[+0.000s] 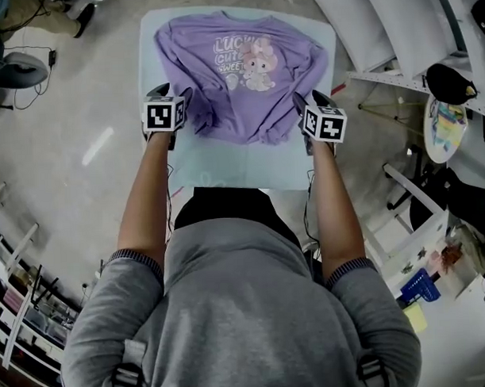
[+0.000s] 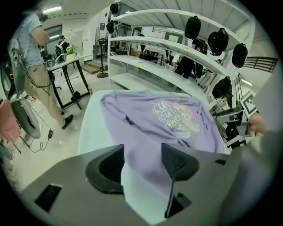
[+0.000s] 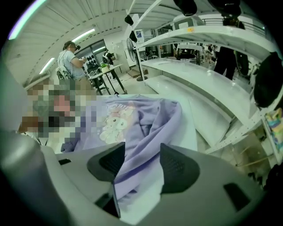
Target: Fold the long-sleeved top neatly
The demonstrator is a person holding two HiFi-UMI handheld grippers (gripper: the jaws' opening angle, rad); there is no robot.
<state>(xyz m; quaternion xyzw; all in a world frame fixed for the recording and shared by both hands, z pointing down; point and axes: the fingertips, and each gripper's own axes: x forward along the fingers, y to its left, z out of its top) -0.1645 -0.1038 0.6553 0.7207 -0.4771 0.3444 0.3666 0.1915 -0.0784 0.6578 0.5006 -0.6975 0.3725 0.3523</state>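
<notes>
Lying print-up on the table, the long-sleeved top runs lengthwise away from you, its near hem corners beneath your left gripper and right gripper, each equally close, jaws spread over fabric, pinching nothing.

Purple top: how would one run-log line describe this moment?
top: spread print-up on table, near edge rumpled | left gripper: open, over near-left edge, holding nothing | right gripper: open, over near-right edge, holding nothing
</notes>
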